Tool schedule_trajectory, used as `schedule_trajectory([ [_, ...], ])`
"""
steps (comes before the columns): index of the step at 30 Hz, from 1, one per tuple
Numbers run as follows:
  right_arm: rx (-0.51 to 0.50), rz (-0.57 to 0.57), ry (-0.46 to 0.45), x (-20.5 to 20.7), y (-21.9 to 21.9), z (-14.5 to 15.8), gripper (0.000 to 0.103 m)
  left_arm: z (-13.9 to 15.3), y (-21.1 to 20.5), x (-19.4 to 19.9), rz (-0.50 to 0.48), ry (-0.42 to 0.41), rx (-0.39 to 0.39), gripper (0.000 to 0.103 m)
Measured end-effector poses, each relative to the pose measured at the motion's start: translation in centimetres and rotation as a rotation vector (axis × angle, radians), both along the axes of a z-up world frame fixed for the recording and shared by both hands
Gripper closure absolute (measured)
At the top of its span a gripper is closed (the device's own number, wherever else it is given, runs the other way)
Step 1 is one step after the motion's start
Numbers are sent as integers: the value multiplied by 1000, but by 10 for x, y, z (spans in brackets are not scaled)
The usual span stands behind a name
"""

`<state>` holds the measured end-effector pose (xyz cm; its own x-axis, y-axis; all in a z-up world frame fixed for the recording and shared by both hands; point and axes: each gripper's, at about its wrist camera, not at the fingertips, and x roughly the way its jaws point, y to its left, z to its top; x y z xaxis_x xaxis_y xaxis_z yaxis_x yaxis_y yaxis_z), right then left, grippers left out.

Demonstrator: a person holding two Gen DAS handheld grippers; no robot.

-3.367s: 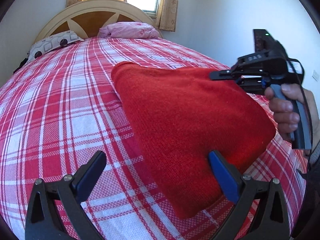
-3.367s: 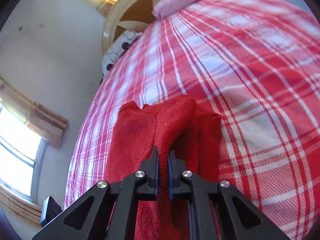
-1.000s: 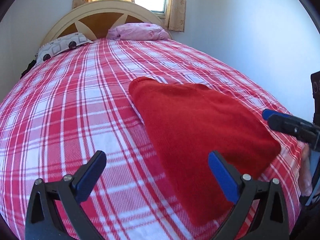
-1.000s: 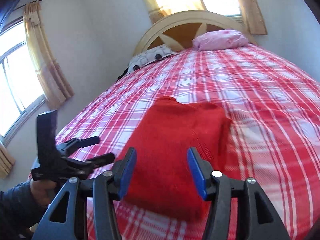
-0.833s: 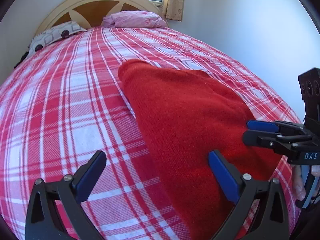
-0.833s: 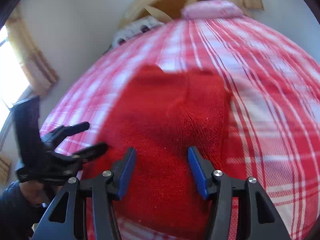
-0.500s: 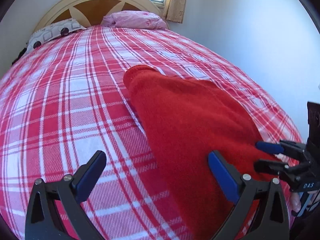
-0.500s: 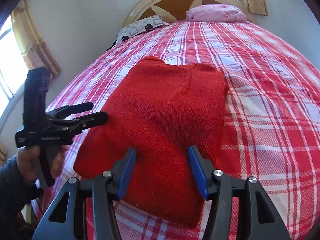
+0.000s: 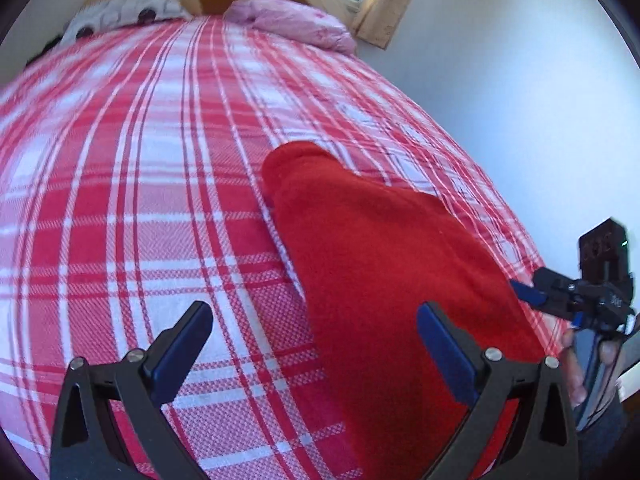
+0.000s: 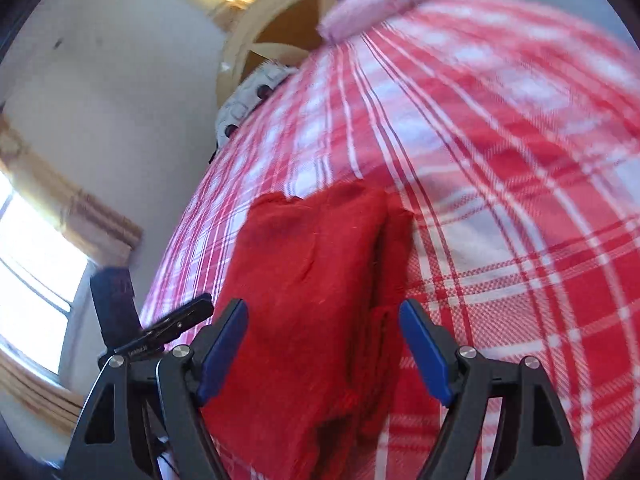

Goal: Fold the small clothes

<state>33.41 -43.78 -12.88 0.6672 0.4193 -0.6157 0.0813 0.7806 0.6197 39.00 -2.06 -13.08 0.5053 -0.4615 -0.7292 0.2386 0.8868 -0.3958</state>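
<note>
A folded red sweater (image 9: 380, 280) lies on the red-and-white plaid bed (image 9: 120, 200). My left gripper (image 9: 316, 352) hovers over the sweater's left edge, open, its left finger above bare bedspread and its right finger above the knit. In the right wrist view the sweater (image 10: 312, 280) shows stacked layers along its right side. My right gripper (image 10: 322, 350) is low over the near end; its jaws are opening, the knit lies between them and the pads do not press on it. Each gripper shows in the other's view: the right gripper (image 9: 528, 294), the left gripper (image 10: 202, 306).
A pink pillow (image 9: 292, 28) and a patterned pillow (image 9: 120, 14) rest against the arched headboard (image 10: 280, 20). A white wall (image 9: 520, 100) runs close along the bed's right side. A curtained window (image 10: 32, 248) is on the other side. A hand (image 9: 576, 364) holds the right gripper.
The right gripper's jaws have spread wider and it has rolled and dropped closer to the sweater's near end. The left gripper has shifted and rolled too. The sweater lies unmoved.
</note>
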Motion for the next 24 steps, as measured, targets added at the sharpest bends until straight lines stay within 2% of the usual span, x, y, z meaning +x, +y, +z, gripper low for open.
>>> schedule_trajectory([
  [5, 72, -26, 57, 25, -14, -21, 24, -16, -2, 10, -9, 58, -56, 0],
  [9, 118, -27, 59, 34, -21, -33, 24, -18, -10, 15, -36, 47, -78, 0],
  [11, 130, 11, 51, 37, -15, -34, 24, -18, -14, 17, -48, 36, -76, 0],
  [16, 68, 56, 89, 40, 3, -34, 24, -24, -23, 17, -115, 54, -106, 0],
  [19, 47, 65, 88, 52, 9, -39, 27, -25, -35, 18, -133, 32, -82, 2],
  [21, 45, 69, 86, 57, 10, -40, 43, -22, -39, 17, -136, 23, -84, 8],
  [22, 75, 76, 86, 58, 10, -43, 59, -21, -41, 17, -138, 17, -81, 17],
  [23, 103, 76, 81, 58, 9, -46, 65, -18, -41, 16, -138, 7, -75, 23],
  [24, 120, 71, 68, 56, 8, -47, 66, -16, -40, 14, -149, 4, -93, 43],
])
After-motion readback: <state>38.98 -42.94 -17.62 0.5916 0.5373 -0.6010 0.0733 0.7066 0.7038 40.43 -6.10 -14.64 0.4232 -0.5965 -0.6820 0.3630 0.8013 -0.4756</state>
